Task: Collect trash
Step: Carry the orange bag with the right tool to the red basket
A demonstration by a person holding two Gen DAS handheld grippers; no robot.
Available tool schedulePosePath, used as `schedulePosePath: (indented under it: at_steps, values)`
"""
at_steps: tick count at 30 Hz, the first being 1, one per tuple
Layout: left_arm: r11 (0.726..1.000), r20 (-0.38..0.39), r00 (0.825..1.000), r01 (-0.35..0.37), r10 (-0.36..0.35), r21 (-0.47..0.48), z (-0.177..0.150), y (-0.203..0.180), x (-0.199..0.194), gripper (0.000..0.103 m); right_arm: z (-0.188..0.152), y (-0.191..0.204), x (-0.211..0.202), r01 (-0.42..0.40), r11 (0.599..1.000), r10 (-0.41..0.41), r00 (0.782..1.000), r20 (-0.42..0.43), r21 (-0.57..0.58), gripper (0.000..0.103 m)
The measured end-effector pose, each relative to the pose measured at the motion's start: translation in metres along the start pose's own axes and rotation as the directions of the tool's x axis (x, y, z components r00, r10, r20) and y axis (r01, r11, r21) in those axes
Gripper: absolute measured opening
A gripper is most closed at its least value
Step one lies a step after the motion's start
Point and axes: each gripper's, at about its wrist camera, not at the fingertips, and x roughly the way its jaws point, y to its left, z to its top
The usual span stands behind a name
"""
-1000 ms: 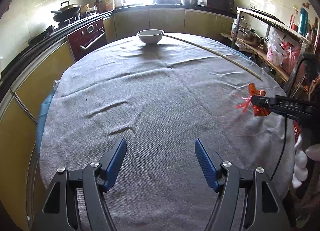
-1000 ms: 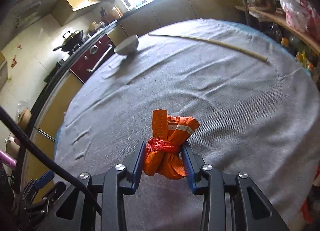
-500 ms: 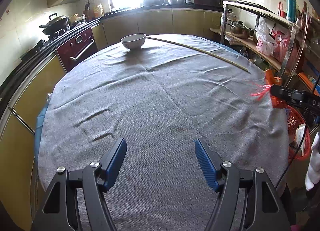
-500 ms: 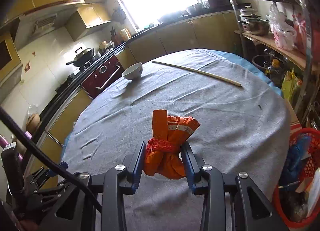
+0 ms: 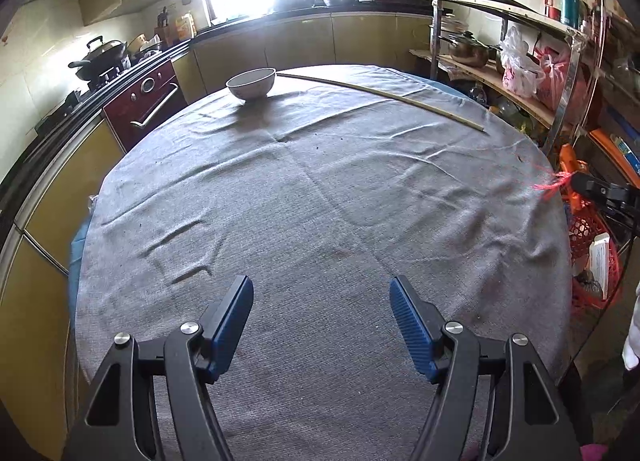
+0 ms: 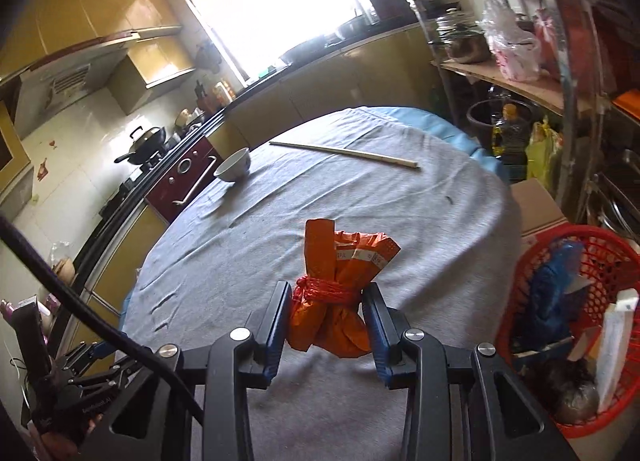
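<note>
Right wrist view: right gripper point(image 6: 326, 311) fingers clamped on orange bag point(image 6: 340, 293) at its tied neck, above tabletop point(image 6: 280, 221) near red basket point(image 6: 568, 325); looks light, soft, crumply; left gripper point(image 5: 322, 321) fingers apart, empty.

Round counter point(image 5: 320, 201) draped in wrinkled grey cloth. At the far side, a white bowl point(image 5: 251, 83), with a long thin stick point(image 5: 380, 95) lying just to its right. Dark red oven point(image 5: 146, 103) at left; cluttered shelf rack point(image 5: 516, 73) at right.
</note>
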Motion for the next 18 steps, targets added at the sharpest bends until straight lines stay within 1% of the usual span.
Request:
schedulePosePath:
  at_steps: [12, 18]
  values:
    - [0.999, 0.0, 1.0, 0.008, -0.008, 0.049, 0.002, -0.02, -0.004, 0.071, -0.007, -0.041, -0.039, 0.072, 0.996, -0.075, 0.996, 0.05, 0.05, 0.039]
    - [0.996, 0.0, 1.0, 0.017, -0.017, 0.083, 0.003, -0.034, -0.006, 0.071, -0.008, -0.075, -0.067, 0.135, 0.985, -0.144, 0.986, 0.087, 0.107, 0.039]
